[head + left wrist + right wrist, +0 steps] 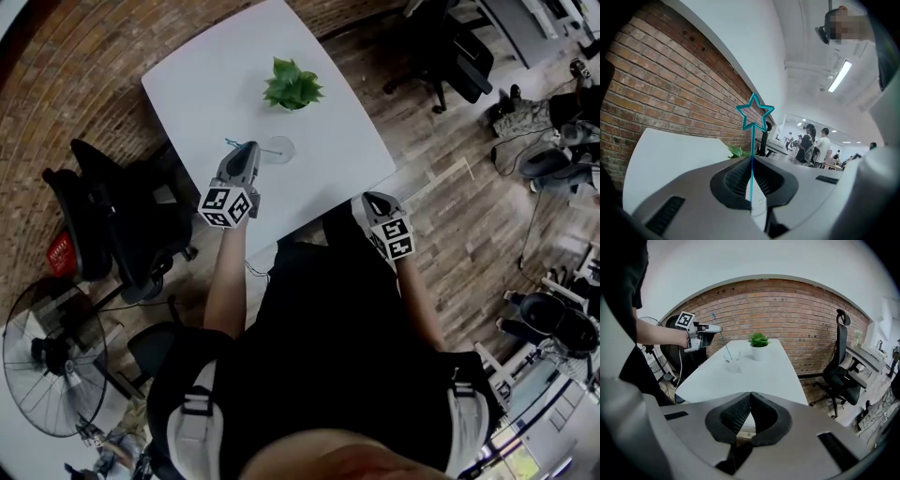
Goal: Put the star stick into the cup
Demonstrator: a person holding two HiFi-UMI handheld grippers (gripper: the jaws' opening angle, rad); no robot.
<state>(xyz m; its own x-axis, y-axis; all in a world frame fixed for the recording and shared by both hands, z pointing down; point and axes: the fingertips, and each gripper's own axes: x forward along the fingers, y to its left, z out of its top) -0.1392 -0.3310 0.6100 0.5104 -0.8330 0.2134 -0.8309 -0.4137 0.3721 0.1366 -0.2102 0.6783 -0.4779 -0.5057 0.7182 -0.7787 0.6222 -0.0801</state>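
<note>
1. Head view: I look steeply down on a white table [328, 155]. A clear cup [279, 148] stands toward its left edge, and a small potted plant [292, 84] stands farther along toward the far end. My left gripper [249, 150] reaches over the left edge, its tips just beside the cup. It holds the teal star stick [232, 143]. My right gripper [375, 199] hangs off the near edge, well apart from the cup.

2. Left gripper view: the jaws are pinched together on the stick's thin shaft. The outlined star [755, 112] stands above them, and the shaft runs down between the pads. A faint clear rim shows below the jaws, probably the cup.

3. Right gripper view: these jaws [750, 395] are pressed together with nothing between them. Across the table I see the left gripper [717, 328] holding the stick at a tilt. The stick's lower end seems to be inside the cup's mouth [733, 363].

4. Progress, as I judge it: the stick has been picked up and its tip is in or at the cup. Lowering it fully and letting go remain to be done.
</note>
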